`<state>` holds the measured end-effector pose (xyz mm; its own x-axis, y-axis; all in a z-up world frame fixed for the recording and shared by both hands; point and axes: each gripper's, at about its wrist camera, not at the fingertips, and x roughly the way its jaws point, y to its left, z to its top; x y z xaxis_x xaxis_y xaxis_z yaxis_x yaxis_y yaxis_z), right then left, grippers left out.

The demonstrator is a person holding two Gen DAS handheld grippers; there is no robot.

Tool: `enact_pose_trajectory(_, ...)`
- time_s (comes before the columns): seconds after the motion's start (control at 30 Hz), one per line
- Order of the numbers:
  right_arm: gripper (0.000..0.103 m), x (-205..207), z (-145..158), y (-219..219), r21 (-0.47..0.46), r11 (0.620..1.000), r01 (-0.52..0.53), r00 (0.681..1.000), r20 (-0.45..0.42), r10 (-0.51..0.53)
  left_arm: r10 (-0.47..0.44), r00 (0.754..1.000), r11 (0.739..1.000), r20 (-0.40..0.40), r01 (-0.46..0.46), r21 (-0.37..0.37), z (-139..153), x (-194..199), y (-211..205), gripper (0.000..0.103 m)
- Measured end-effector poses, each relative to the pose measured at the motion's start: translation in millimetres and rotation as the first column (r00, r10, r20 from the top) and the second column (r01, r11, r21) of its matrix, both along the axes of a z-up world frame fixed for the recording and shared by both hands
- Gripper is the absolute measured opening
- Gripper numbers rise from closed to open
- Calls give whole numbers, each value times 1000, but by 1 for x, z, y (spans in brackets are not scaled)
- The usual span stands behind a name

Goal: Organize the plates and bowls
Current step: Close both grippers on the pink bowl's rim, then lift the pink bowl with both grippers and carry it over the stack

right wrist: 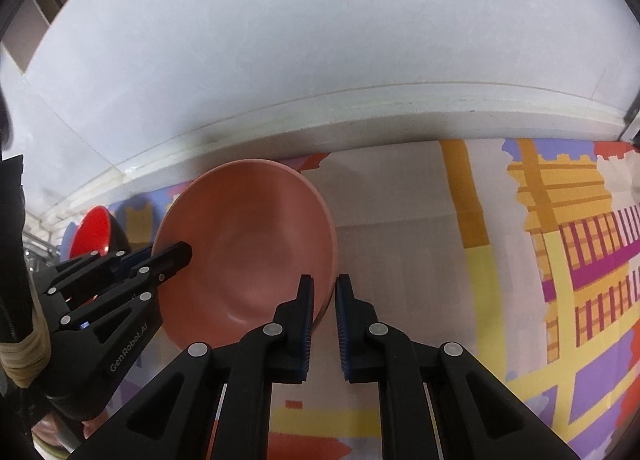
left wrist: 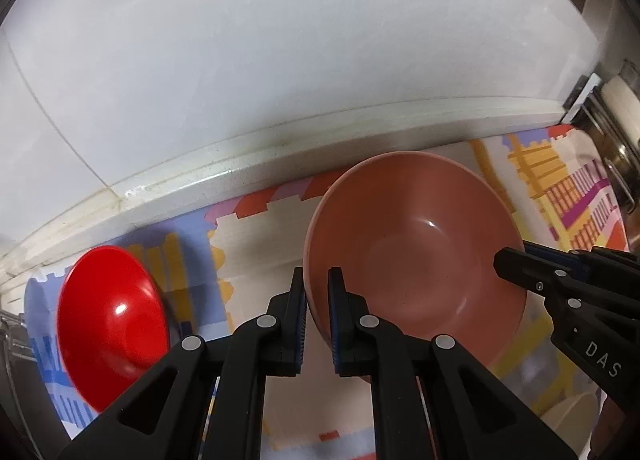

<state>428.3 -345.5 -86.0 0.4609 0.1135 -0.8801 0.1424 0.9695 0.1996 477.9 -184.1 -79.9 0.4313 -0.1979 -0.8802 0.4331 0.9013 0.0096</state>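
Your left gripper [left wrist: 317, 292] has its jaws nearly closed on the left rim of the wide, salmon-pink ceramic bowl [left wrist: 416, 252], one blue-padded finger outside the wall and one inside. Your right gripper [right wrist: 323, 300] straddles the opposite rim the same way, one finger inside the bowl and one outside; a narrow gap shows beside the outer pad, so you cannot tell whether that one is fully clamped. Each gripper shows in the other's camera, reaching in over the bowl's rim from its own side.

The pink bowl is empty, its glossy inside bare, and it sits tipped between your two grippers, close to the back edge of the worktop, over the patterned cloth [right wrist: 560, 260] in yellow, orange, purple and white that covers the surface.

To its left, well apart, a glossy red bowl [left wrist: 112, 320] with a dark outside stands on the cloth near the left edge, also empty. Behind both runs a white ledge below a pale tiled wall [left wrist: 280, 60].
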Motion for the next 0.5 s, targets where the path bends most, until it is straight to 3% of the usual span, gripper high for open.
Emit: enact_pose_trajectory(0.5, 12, -74, 50, 5, -36, 999, 30, 994, 103, -26, -24, 995, 997, 96, 30, -64, 56, -76, 0, 12)
